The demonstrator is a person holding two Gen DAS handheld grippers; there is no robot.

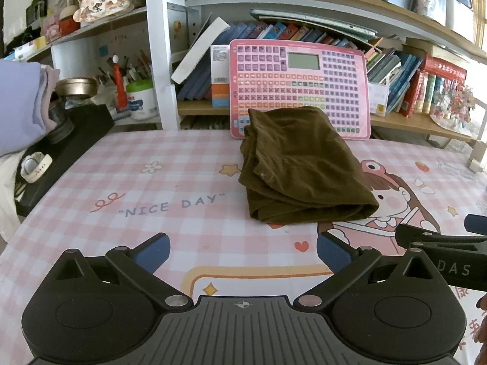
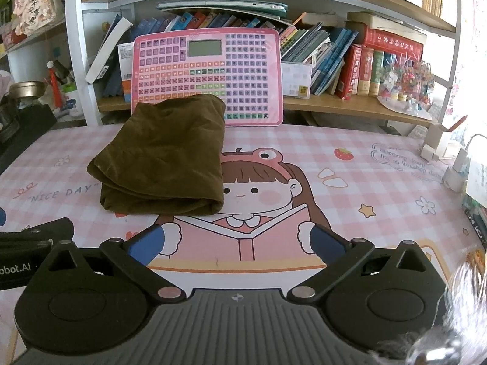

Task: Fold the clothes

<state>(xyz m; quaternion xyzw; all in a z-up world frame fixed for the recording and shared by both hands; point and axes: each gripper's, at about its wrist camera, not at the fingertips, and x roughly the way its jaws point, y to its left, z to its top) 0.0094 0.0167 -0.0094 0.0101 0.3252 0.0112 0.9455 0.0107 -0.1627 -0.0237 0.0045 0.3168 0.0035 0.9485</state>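
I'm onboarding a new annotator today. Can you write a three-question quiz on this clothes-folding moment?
1. True or false: the brown garment lies folded on the pink checked mat.
2. Multiple choice: what stands upright directly behind the garment? A) a laptop B) a pink keyboard board C) a mirror
3. Fill in: the left hand-held gripper and the right hand-held gripper are both ____, holding nothing.

Key: 1 true; 2 B; 3 open.
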